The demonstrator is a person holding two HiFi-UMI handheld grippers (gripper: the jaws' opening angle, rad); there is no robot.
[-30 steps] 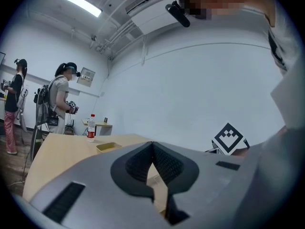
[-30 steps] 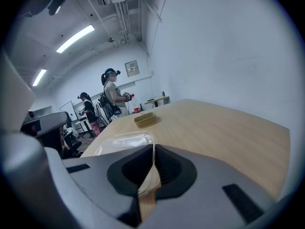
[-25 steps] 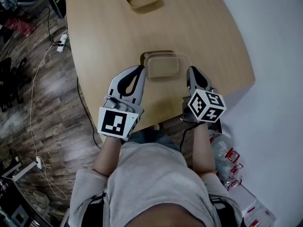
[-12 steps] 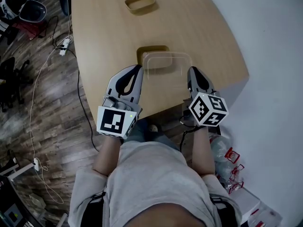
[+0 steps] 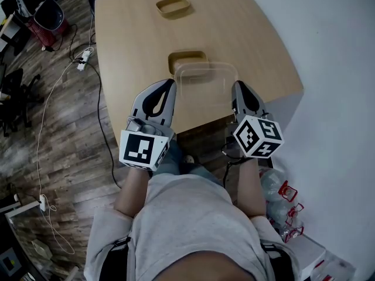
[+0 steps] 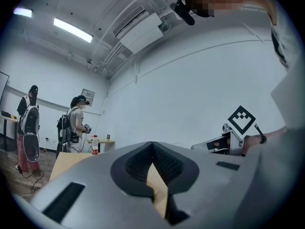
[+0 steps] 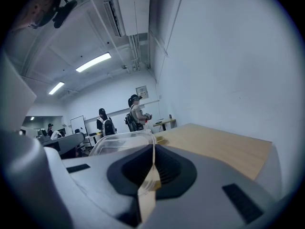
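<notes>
Pale wood table (image 5: 135, 45) fills my upper centre. Dark plank floor (image 5: 53, 133) at left, cable (image 5: 58, 81) across it, office chair (image 5: 42, 17) upper left. White wall (image 6: 200, 80), ceiling strip light (image 6: 72, 30) lit.

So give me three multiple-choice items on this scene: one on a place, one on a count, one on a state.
1. Where is the clear container relative to the table?
A. resting at its far end
B. under it
C. held up over its near end, between the left gripper and the right gripper

2. How many tan trays lie on the table?
A. one
B. two
C. four

3. How do the right gripper's jaws stand?
A. shut on the clear container's rim
B. wide apart and empty
C. shut on a tan tray

Key:
1 C: the head view shows it between the two grippers' tips.
2 B: one tray lies under the container, another farther off.
3 A: the right gripper view shows the thin clear rim pinched between closed jaws.
</notes>
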